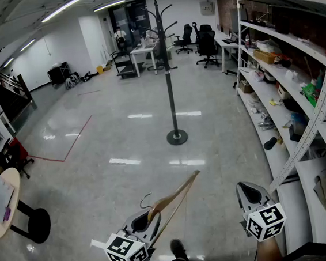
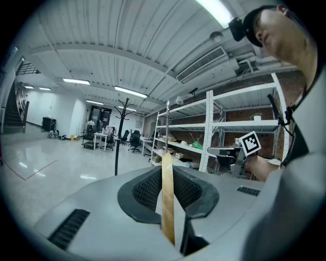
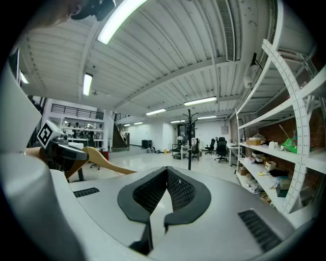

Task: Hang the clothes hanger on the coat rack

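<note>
A tall black coat rack (image 1: 167, 68) stands on the shiny floor well ahead of me, with its round base (image 1: 177, 137) on the ground. My left gripper (image 1: 149, 216) is low at the front, shut on a wooden clothes hanger (image 1: 176, 197). The hanger's arm points up and right and its metal hook (image 1: 144, 201) curls to the left. In the left gripper view the wooden hanger (image 2: 167, 204) is pinched edge-on between the jaws, and the coat rack (image 2: 117, 148) is far off. My right gripper (image 1: 248, 191) is shut and holds nothing. From the right gripper view the hanger (image 3: 99, 159) appears at the left.
White shelving (image 1: 300, 112) loaded with small items runs along the right side. A small round table (image 1: 2, 202) on a black foot is at the left. Desks and office chairs (image 1: 206, 47) stand at the far end. Red tape lines (image 1: 71, 142) mark the floor.
</note>
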{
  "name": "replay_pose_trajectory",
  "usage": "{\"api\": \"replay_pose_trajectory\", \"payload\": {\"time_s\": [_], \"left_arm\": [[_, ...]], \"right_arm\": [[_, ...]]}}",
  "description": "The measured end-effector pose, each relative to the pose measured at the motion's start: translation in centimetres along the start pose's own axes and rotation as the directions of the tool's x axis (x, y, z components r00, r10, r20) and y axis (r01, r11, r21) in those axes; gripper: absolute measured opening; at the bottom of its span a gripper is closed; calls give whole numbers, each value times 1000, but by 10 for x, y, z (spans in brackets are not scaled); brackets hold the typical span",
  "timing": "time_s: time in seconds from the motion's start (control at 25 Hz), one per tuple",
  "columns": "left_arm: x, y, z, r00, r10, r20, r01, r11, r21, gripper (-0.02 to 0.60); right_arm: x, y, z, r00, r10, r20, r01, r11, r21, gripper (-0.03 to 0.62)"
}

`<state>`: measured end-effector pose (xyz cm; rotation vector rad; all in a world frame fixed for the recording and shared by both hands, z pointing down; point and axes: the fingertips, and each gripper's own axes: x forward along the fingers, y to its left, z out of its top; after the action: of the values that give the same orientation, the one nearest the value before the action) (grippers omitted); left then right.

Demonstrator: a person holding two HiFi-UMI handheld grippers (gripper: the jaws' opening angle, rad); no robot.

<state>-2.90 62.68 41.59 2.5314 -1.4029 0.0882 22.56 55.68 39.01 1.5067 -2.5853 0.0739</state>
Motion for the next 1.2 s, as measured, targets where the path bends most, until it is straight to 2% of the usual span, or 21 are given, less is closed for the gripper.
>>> {"api": "replay_pose_trajectory", "payload": {"time_s": [0.12,0.28,0.56,0.68,0.76,1.0,1.2], "left_arm": [[28,31,5,1000,-16,7,16,1000,-9,51],[57,74,16,999,-47,19,47,999,-2,51],[95,146,38,996,-89,-19,90,995,37,51],[120,170,49,995,-95,-28,96,995,15,51],[138,179,55,994,-102,-33,103,995,8,51],[214,211,71,991,-133,-33,134,991,27,51],[286,235,89,992,-118,-41,119,992,39,51]], "right_arm": [[41,2,8,999,30,16,-31,998,47,5],[98,5,15,999,31,18,-31,999,23,5],[191,8,33,1000,16,-26,-15,1000,11,5],[219,8,40,999,31,-8,-31,999,41,5],[236,4,47,999,40,-3,-40,999,27,5],[302,-36,52,999,50,-4,-50,998,29,5],[363,-90,63,997,71,29,-72,997,29,5]]}}
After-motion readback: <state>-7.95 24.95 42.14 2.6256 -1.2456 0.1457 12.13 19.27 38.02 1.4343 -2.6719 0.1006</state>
